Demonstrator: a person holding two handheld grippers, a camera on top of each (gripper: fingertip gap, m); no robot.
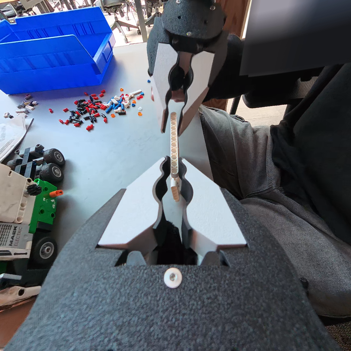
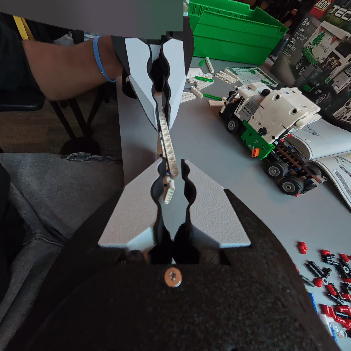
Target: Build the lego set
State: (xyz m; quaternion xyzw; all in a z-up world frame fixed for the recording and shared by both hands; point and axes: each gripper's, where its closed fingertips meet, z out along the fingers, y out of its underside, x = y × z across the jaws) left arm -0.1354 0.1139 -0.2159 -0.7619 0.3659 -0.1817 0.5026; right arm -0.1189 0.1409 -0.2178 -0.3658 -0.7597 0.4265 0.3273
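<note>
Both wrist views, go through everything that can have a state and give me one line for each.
Left hand-held gripper: shut on the white beam's near end.
Right hand-held gripper: slightly apart around the beam's other end; grip unclear.
White beam: held in the air between both, short piece joined at one end.
Truck: partly built, upright on its wheels.
Blue bin: open.
Booklet: lying open.
Small pins: loose, scattered on the table.

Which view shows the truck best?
Right wrist view: the truck stands whole on the table, cab to rear wheels. Left wrist view crops it at the left edge, showing only part of it.
</note>
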